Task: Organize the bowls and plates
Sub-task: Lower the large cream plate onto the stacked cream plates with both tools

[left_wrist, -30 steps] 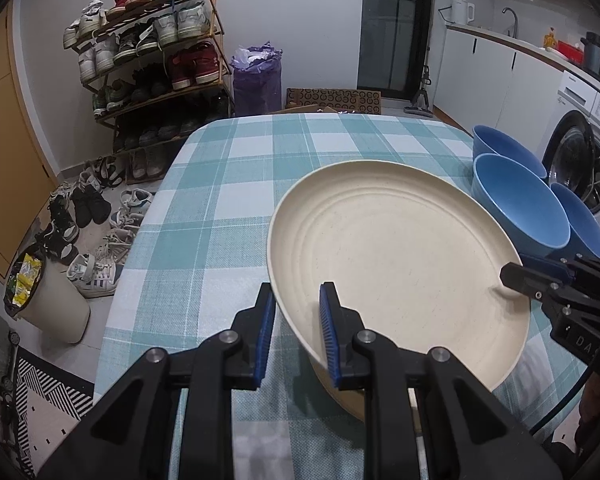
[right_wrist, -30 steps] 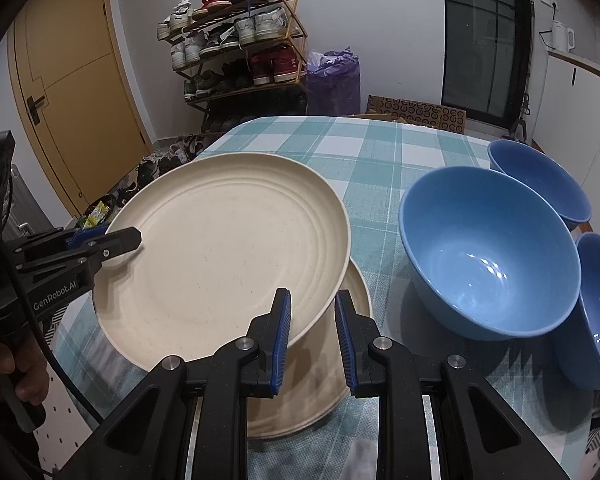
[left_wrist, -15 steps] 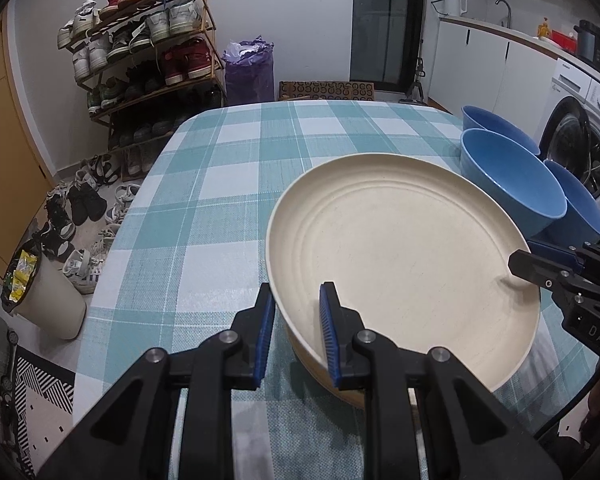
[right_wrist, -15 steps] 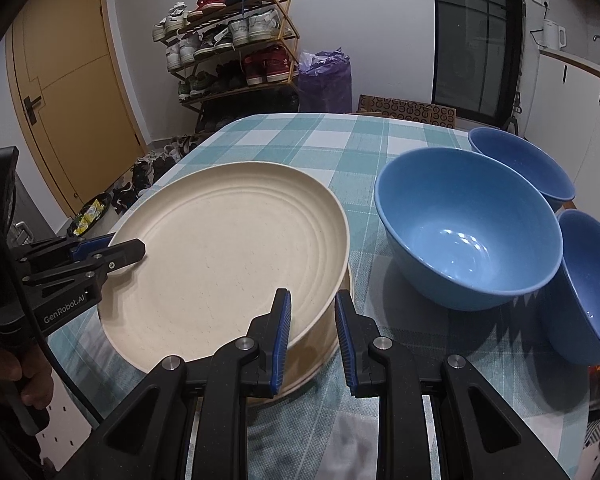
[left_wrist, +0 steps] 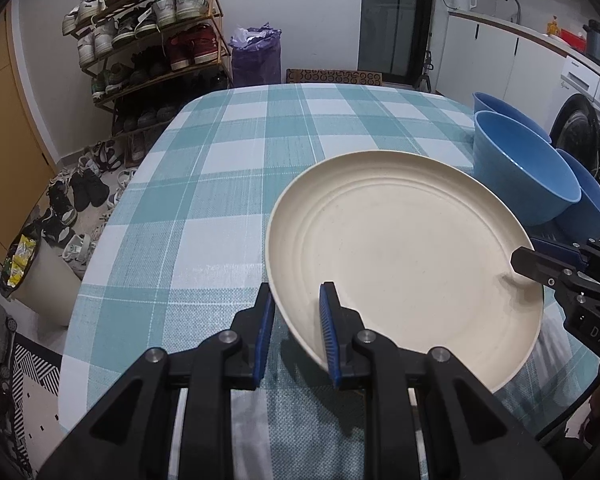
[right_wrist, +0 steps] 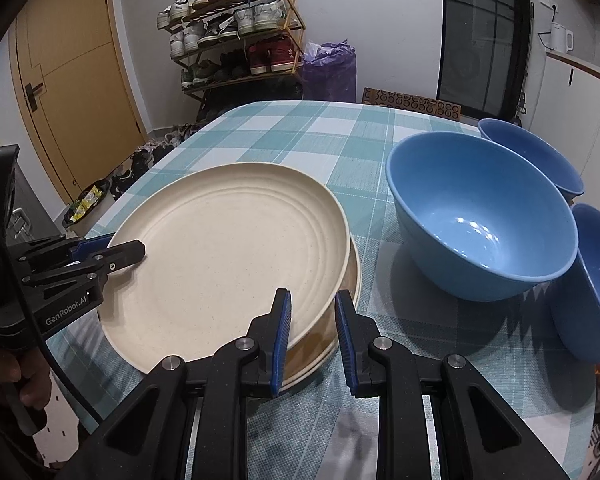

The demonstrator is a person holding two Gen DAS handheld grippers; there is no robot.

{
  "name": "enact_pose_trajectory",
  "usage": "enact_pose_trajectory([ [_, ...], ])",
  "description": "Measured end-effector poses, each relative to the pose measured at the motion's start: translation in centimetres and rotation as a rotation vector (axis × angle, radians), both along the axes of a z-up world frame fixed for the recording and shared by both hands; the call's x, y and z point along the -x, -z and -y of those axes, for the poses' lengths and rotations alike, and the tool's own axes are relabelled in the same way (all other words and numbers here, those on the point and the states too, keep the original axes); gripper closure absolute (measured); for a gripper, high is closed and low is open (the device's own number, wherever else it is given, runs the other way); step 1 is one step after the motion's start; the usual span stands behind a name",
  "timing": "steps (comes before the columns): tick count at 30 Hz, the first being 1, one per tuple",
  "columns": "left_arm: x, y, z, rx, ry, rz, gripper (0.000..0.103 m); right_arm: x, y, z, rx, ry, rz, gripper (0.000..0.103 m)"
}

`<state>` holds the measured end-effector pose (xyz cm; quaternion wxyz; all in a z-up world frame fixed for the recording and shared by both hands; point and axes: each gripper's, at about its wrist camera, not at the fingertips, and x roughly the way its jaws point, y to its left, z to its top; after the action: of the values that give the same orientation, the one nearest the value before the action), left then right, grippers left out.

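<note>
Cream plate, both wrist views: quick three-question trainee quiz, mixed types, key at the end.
1. True or false: both grippers are shut on the rim of the top cream plate.
2. How many blue bowls sit on the checked tablecloth?
3. What lies directly under the held plate? A) bare cloth B) another cream plate C) a blue bowl

Key:
1. True: the left gripper and right gripper each clamp its rim.
2. Three; the nearest blue bowl is fully in view.
3. B, the lower cream plate.

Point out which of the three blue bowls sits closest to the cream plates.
The big middle bowl, whose rim stands just beside the stacked plates; the far bowl and the near-right bowl lie behind and beyond it.
</note>
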<state>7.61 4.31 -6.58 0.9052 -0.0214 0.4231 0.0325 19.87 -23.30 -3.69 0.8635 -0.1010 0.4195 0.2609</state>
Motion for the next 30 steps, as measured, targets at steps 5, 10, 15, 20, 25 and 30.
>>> enact_pose_trajectory([
  [5,0.0,0.1,0.3,-0.006,0.005,0.003,0.082,-0.2,0.5,-0.4,0.024,0.006,0.008,0.080],
  [10,-0.2,0.2,0.6,-0.017,0.009,-0.007,0.082,-0.1,0.6,-0.5,0.029,0.007,0.016,0.080],
  [15,-0.3,0.6,1.0,-0.023,0.021,-0.015,0.082,0.1,0.9,-0.1,0.039,0.015,0.019,0.080],
  [20,-0.3,0.7,1.2,-0.032,0.024,-0.017,0.080,0.0,1.6,-0.2,0.053,0.012,0.000,0.080],
  [25,-0.3,0.9,1.5,-0.048,0.032,-0.026,0.078,0.0,1.7,-0.4,0.063,0.014,0.004,0.080],
  [30,-0.1,0.9,1.7,-0.058,0.039,-0.024,0.074,0.0,1.9,-0.4,0.067,0.013,-0.001,0.080],
])
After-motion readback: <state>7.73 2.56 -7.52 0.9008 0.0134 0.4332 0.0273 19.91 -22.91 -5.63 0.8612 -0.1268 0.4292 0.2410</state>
